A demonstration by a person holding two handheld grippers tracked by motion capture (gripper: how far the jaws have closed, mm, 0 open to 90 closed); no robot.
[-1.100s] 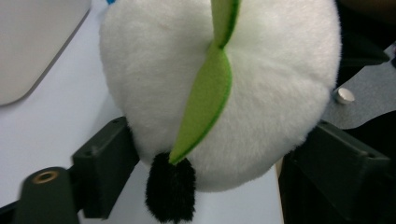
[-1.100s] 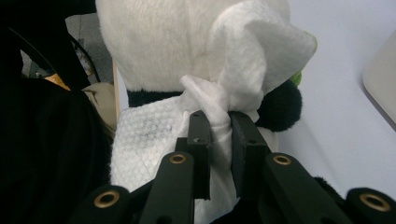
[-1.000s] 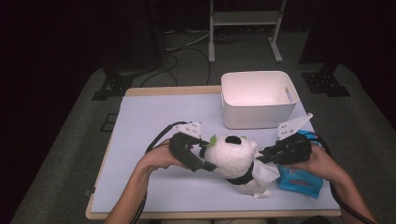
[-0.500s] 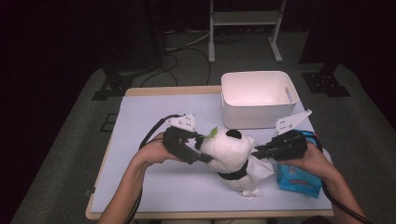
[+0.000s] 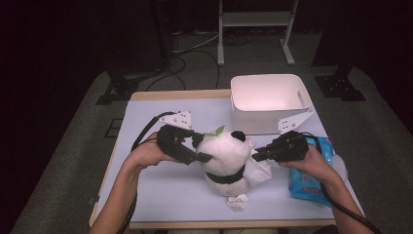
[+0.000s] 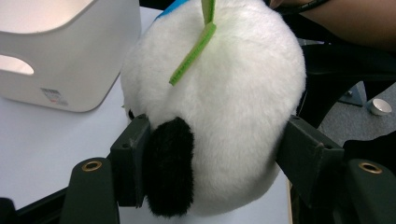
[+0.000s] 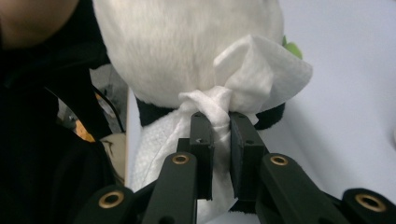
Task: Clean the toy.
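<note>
Panda toy [image 5: 226, 156] sits near the front middle of the table [image 5: 146, 122], held between 2 grippers. The left gripper [image 6: 212, 149] has just been closing and squeezes the panda's head. The right gripper [image 7: 220, 135] pinches a white wipe [image 7: 243, 79] against the panda's side.

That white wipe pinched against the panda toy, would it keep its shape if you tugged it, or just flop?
The wipe would probably flop: it bunches into soft folds where the right gripper pinches it. It looks thin and light, so it should lift easily, though a hard tug might tear it. The panda toy is plush and dents slightly between the left gripper jaws, so it likely gives.
</note>
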